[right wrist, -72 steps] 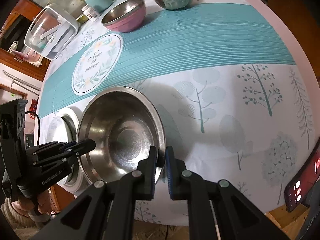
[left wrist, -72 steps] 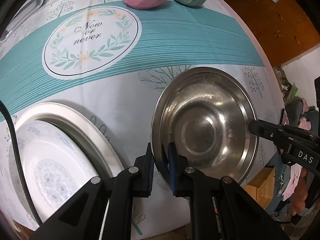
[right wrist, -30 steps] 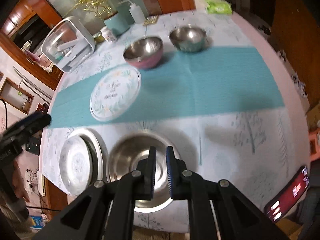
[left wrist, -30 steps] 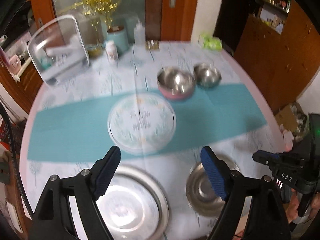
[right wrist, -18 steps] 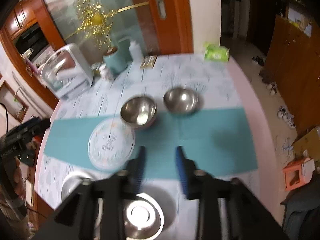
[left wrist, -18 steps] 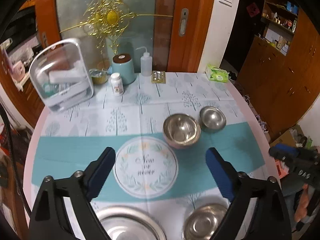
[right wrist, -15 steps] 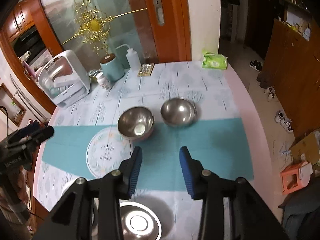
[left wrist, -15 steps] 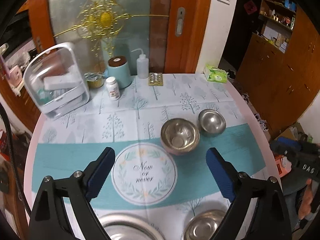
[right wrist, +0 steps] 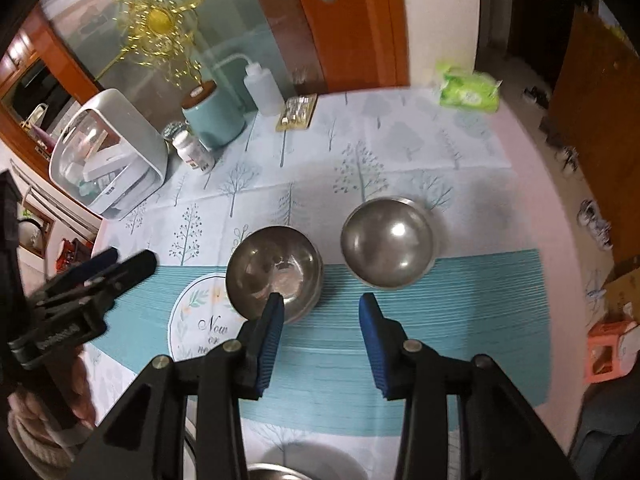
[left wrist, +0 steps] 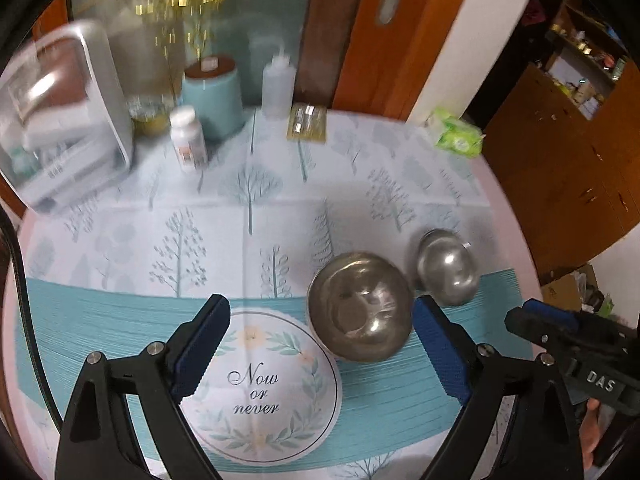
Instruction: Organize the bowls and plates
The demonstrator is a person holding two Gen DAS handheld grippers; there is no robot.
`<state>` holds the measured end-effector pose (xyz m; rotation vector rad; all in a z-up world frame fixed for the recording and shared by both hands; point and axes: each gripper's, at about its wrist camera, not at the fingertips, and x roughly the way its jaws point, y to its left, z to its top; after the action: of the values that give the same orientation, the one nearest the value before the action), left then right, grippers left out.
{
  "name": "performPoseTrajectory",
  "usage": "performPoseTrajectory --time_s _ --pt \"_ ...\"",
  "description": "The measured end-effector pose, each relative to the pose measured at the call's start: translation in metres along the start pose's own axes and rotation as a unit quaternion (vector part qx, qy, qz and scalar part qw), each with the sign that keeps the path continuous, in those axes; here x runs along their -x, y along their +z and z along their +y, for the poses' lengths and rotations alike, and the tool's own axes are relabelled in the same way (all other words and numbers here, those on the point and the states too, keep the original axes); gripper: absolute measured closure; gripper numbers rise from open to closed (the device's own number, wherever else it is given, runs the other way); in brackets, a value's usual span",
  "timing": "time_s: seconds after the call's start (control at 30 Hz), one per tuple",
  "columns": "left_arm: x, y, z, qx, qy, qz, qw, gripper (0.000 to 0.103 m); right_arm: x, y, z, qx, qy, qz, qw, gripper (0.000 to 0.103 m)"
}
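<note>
Two steel bowls stand side by side on the teal band of the tablecloth: a larger bowl [left wrist: 360, 308] [right wrist: 274, 272] and, right of it, a smaller bowl [left wrist: 448, 268] [right wrist: 388, 242]. My left gripper [left wrist: 320, 344] hovers above the table with its jaws wide open and nothing between them. The larger bowl lies just beyond its right finger. My right gripper [right wrist: 322, 340] is open and empty too, and its left fingertip overlaps the larger bowl's near rim in the picture. A steel rim [right wrist: 272, 472] peeks in at the bottom edge of the right wrist view.
A round "Now or never" mat [left wrist: 260, 388] lies left of the bowls. At the back stand a clear storage box [left wrist: 60, 132], a teal canister [left wrist: 212, 92], a squeeze bottle [left wrist: 278, 84], a pill bottle [left wrist: 188, 140] and a green tissue pack [right wrist: 468, 92]. The table edge curves close on the right.
Both grippers let go of the big steel bowl's rim, lifted away and moved across the table toward the two far bowls. The left jaws opened wide; the right jaws opened about halfway.
</note>
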<state>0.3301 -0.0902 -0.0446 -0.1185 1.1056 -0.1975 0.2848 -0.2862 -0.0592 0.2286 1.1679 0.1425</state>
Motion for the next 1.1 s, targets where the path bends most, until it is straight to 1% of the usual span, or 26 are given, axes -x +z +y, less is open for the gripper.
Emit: performPoseTrajectory --time_s 0.07,0.1,0.23,0.37,0.43,0.47,0.53,0.57,0.6,0.63,0.67,0.73,0.77,0.8,0.9,1.0,1.1 --pt "-0.029 0.001 0.005 0.005 0.006 0.018 0.9998 0.011 -0.018 0.003 -0.002 -0.013 0.013 0.015 1.000 0.064" --pt "-0.037 0.001 0.006 0.006 0.007 0.024 0.9997 0.011 -0.026 0.004 -0.002 -0.017 0.015 0.021 1.000 0.064" --pt "-0.078 -0.002 0.010 0.001 0.007 0.056 0.9984 0.011 -0.060 0.007 -0.002 -0.027 0.014 0.044 0.999 0.064" --pt "-0.098 -0.004 0.011 -0.010 0.007 0.061 0.9980 0.012 -0.089 0.008 -0.004 -0.043 0.020 0.066 0.997 0.064" --pt "-0.108 -0.005 0.010 -0.014 0.002 0.067 0.9976 0.020 -0.101 0.008 -0.005 -0.047 0.016 0.073 0.996 0.064" --pt "-0.112 -0.005 0.011 -0.014 0.000 0.072 0.9973 0.023 -0.105 0.008 -0.005 -0.048 0.013 0.075 0.996 0.064" --pt "-0.122 -0.007 0.013 -0.014 -0.007 0.083 0.9964 0.042 -0.114 0.008 -0.006 -0.050 0.013 0.080 0.995 0.066" --pt "-0.129 -0.008 0.013 -0.015 -0.011 0.093 0.9955 0.046 -0.117 0.008 -0.006 -0.051 0.011 0.083 0.995 0.072" --pt "-0.131 -0.009 0.014 -0.016 -0.012 0.098 0.9950 0.053 -0.121 0.008 -0.007 -0.051 0.011 0.087 0.995 0.079" --pt "-0.137 -0.011 0.015 -0.017 -0.016 0.104 0.9943 0.064 -0.125 0.008 -0.008 -0.052 0.012 0.092 0.994 0.082" --pt "-0.141 -0.011 0.016 -0.020 -0.017 0.109 0.9937 0.068 -0.128 0.008 -0.008 -0.053 0.012 0.095 0.994 0.086" --pt "-0.147 -0.013 0.016 -0.026 -0.018 0.114 0.9929 0.087 -0.133 0.008 -0.009 -0.052 0.007 0.098 0.994 0.089" --pt "-0.149 -0.013 0.016 -0.028 -0.032 0.115 0.9925 0.090 -0.135 0.008 -0.009 -0.053 0.007 0.099 0.994 0.091" --pt "-0.149 -0.013 0.014 -0.032 -0.038 0.114 0.9923 0.094 -0.135 0.008 -0.009 -0.054 0.007 0.095 0.994 0.092" --pt "-0.148 -0.013 0.008 -0.054 -0.028 0.109 0.9921 0.094 -0.135 0.007 -0.007 -0.050 -0.002 0.096 0.994 0.092" --pt "-0.144 -0.014 0.005 -0.064 -0.032 0.114 0.9909 0.094 -0.132 0.006 -0.006 -0.045 -0.016 0.098 0.994 0.094" --pt "-0.135 -0.015 0.006 -0.063 -0.035 0.117 0.9905 0.094 -0.122 0.004 -0.005 -0.050 -0.008 0.095 0.994 0.094"
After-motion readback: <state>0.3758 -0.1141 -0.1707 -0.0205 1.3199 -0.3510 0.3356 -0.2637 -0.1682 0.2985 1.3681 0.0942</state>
